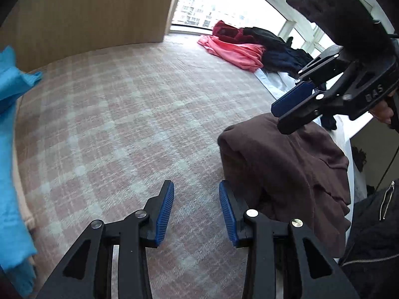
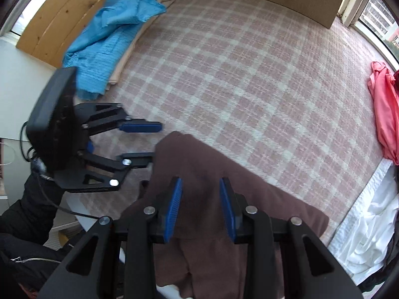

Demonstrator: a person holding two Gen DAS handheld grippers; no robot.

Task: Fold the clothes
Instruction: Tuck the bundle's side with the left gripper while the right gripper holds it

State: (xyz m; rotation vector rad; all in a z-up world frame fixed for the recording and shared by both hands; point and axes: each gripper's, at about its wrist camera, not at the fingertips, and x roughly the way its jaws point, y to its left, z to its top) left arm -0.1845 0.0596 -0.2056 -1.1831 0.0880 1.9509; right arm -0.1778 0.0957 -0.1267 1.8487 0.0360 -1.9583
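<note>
A brown garment (image 2: pixel 212 174) lies bunched on the plaid bedcover (image 2: pixel 249 74), at its near edge. The right gripper (image 2: pixel 200 209) hangs over the garment with its fingers apart and nothing pinched between them; the left gripper (image 1: pixel 197 214) sits just beside the garment's left edge, fingers likewise apart and empty. Far from the brown garment, a blue cloth (image 2: pixel 109 42) lies to its left and a pink cloth (image 2: pixel 384 109) to its right
</note>
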